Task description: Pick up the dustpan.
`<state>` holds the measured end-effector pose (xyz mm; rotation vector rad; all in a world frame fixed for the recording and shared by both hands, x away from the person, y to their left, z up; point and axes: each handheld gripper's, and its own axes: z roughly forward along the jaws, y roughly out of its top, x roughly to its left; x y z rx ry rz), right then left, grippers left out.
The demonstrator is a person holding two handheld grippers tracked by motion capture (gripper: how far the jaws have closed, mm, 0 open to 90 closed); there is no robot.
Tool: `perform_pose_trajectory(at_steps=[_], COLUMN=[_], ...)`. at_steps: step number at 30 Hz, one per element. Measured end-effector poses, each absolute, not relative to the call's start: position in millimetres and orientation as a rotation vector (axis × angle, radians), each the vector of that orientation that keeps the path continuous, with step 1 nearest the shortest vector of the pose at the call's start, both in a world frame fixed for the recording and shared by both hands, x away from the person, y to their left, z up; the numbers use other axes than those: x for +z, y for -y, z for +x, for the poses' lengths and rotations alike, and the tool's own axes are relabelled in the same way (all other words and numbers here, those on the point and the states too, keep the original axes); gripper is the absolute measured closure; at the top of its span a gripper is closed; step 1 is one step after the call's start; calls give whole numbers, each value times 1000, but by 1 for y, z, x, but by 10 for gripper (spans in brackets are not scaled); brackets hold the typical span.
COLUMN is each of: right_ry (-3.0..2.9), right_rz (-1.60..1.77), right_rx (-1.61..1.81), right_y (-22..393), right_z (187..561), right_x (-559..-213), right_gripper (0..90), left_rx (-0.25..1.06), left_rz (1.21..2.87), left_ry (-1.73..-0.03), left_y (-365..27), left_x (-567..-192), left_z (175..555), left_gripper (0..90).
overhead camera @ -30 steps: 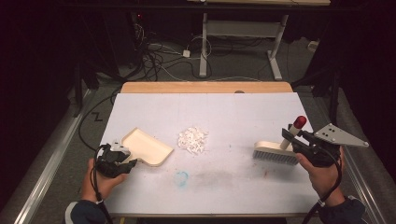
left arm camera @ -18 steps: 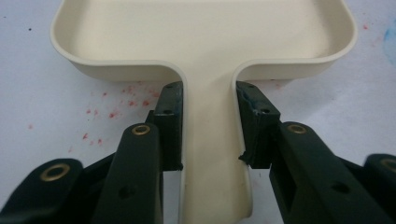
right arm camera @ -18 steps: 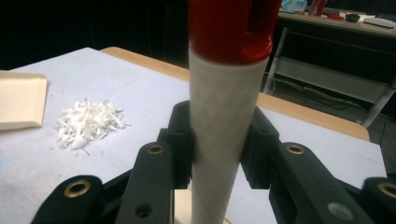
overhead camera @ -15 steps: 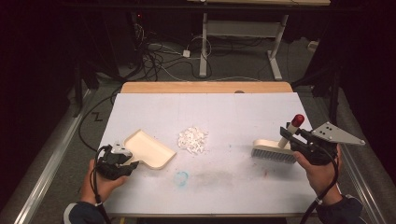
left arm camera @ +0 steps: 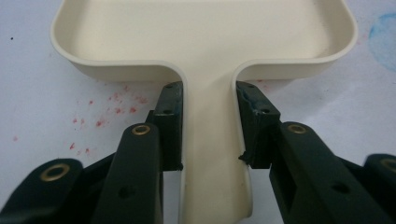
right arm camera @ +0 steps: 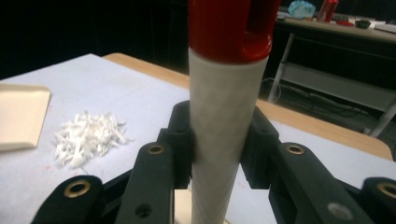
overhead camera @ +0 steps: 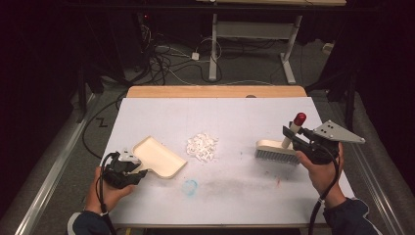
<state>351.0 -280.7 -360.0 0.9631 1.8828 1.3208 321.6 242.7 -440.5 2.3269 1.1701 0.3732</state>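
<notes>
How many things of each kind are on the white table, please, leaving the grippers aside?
Dustpan: 1
Brush: 1
Pile of white scraps: 1
Total: 3

on the bench [overhead camera: 235, 117]: dustpan [overhead camera: 159, 156] at left, handle toward the near edge, clamped between the jaws of the left tool [overhead camera: 131, 169]. pile of shreds [overhead camera: 201, 146] in the middle, just right of the dustpan. brush [overhead camera: 279, 149] at right, well apart from the pile, handle rising, clamped by the right tool [overhead camera: 292, 139]. cables on the floor [overhead camera: 181, 54] behind the bench.
</notes>
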Motion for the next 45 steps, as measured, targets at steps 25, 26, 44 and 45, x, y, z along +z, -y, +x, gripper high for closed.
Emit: perform_pose_trajectory(at_steps=[25,26,44,45], right_ry=[-1896,-1894,-1832,-1828], right_rz=[1041,1052,1124,1116], right_rx=[1307,1308,1288,1276], right_y=[232,232,213,210], right_z=[431,435,478,478], right_x=[-356,-357,-355,-353], right_gripper=[697,697,698,698], left_rx=[311,303,240,235], left_rz=[2381,2387,2450,2445], left_ry=[-1070,-1061,-974,-981], left_y=[-238,-238,-229,-229], left_x=[-438,-438,-433,-434], left_z=[324,324,327,327], left_gripper=[634,634,634,634])
